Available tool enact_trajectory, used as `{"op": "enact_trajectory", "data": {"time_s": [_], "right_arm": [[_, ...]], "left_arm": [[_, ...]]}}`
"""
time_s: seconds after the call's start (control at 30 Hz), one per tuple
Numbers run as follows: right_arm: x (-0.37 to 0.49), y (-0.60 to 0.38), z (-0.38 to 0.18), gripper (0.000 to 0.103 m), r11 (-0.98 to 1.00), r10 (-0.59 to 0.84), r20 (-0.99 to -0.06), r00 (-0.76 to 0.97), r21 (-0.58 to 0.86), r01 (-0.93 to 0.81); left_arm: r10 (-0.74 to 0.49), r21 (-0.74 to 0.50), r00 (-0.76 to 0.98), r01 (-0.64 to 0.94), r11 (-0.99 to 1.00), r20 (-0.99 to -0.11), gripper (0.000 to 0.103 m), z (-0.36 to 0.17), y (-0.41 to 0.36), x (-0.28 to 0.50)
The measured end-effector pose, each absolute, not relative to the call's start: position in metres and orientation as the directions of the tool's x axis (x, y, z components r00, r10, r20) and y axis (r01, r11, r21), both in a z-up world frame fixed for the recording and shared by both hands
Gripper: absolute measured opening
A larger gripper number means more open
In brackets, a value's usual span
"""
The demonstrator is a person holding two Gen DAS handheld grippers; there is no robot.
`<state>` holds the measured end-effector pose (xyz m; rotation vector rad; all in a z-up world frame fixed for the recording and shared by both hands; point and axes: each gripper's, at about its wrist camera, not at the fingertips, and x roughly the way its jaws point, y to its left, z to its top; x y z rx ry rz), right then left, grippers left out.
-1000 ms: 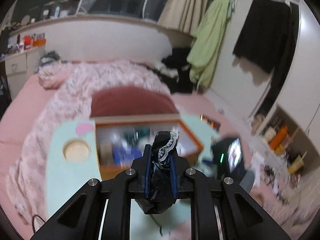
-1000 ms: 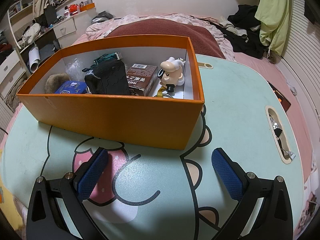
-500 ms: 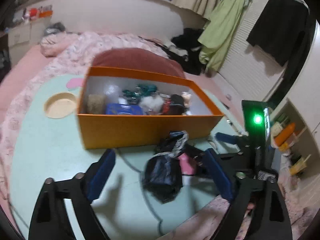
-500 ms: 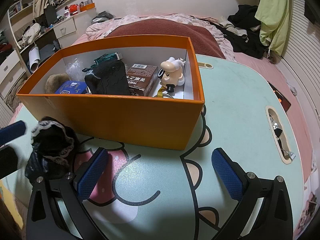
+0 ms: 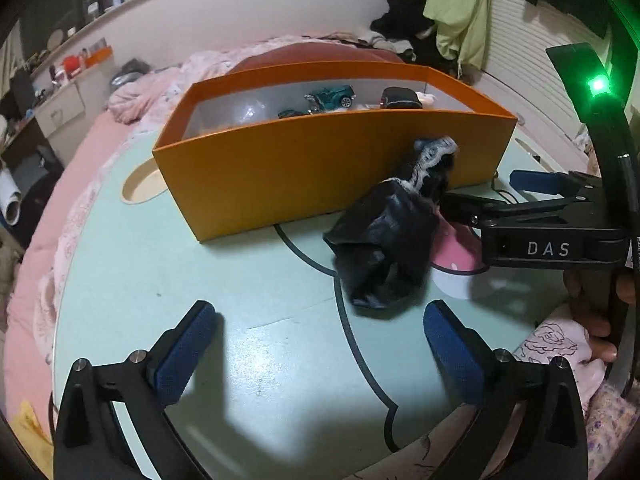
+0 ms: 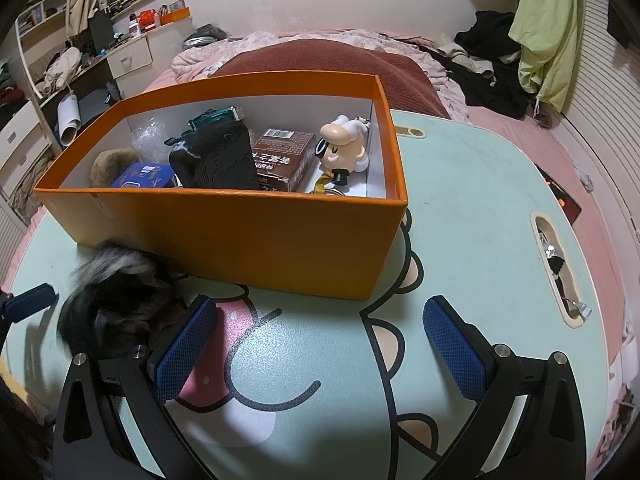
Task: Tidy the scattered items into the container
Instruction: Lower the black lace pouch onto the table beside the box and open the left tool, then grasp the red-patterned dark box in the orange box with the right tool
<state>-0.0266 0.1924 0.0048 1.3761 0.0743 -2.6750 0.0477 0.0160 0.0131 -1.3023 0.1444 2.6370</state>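
The left tool [image 5: 316, 344] has its jaws opening and spread wide, nothing between the blue pads. The right tool [image 6: 316, 344] also stands apart over bare counter, nothing between its pads.

Task item: a black lace-trimmed fabric bundle [image 5: 394, 236] lies on the mint-green counter [image 5: 240, 280], outside the orange box [image 5: 320, 164], touching or just beside the box's near wall.

Left wrist view only:
- The bundle's shape is sharp. Its long axis runs from the wide black end near the left tool up to the white lace end, which points toward the box wall and leans against it.
- The right tool shows from the side, one finger just beside the bundle; whether it touches cannot be told.
- A person's hand [image 5: 596, 320] grips the right tool's handle.
- Of the box contents, only a teal toy car [image 5: 332, 96] and a dark item's top are visible above the wall.

Right wrist view only:
- The bundle [image 6: 120, 292] is blurred, at the left finger.
- The box interior [image 6: 372, 184] is open to view: a white cartoon figurine [image 6: 342, 148], a brown carton [image 6: 284, 156], a black pouch [image 6: 216, 156], a blue tin [image 6: 140, 174].
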Motion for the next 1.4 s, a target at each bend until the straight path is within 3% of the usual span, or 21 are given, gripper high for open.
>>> {"op": "enact_trajectory", "data": {"time_s": [0.2,0.5,0.7,0.87,1.07,1.3,1.4], "right_arm": [[-0.023,0.197,0.011,0.102,-0.989,-0.125,-0.799,-0.588,0.055,0.136],[0.013,0.185,0.046,0.076,-0.972,-0.187,-0.745,-0.640,0.046,0.231],[-0.012,0.179,0.092,0.072,-0.938,-0.338,-0.707,-0.621,0.197,0.285],[-0.071,0.191,0.103,0.052,-0.901,-0.433,-0.750,-0.500,0.367,0.230],[-0.104,0.185,0.087,0.052,-0.853,-0.521,-0.779,-0.348,0.490,0.179],[-0.127,0.155,0.061,0.052,-0.936,-0.352,-0.883,-0.311,0.325,0.138],[-0.135,0.155,0.037,0.052,-0.939,-0.344,-0.905,-0.249,0.326,0.112]], "left_arm": [[0.133,0.000,-0.595,-0.217,-0.976,-0.793,0.103,0.014,0.015,0.048],[0.132,0.001,-0.595,-0.218,-0.976,-0.793,0.103,0.013,0.016,0.050],[0.132,0.001,-0.595,-0.218,-0.976,-0.793,0.103,0.014,0.017,0.051],[0.132,0.001,-0.595,-0.217,-0.976,-0.792,0.103,0.014,0.017,0.051],[0.131,0.001,-0.596,-0.217,-0.976,-0.792,0.103,0.014,0.018,0.052],[0.131,0.001,-0.596,-0.216,-0.976,-0.792,0.103,0.015,0.020,0.054],[0.130,0.002,-0.596,-0.216,-0.976,-0.792,0.103,0.016,0.022,0.056]]}}
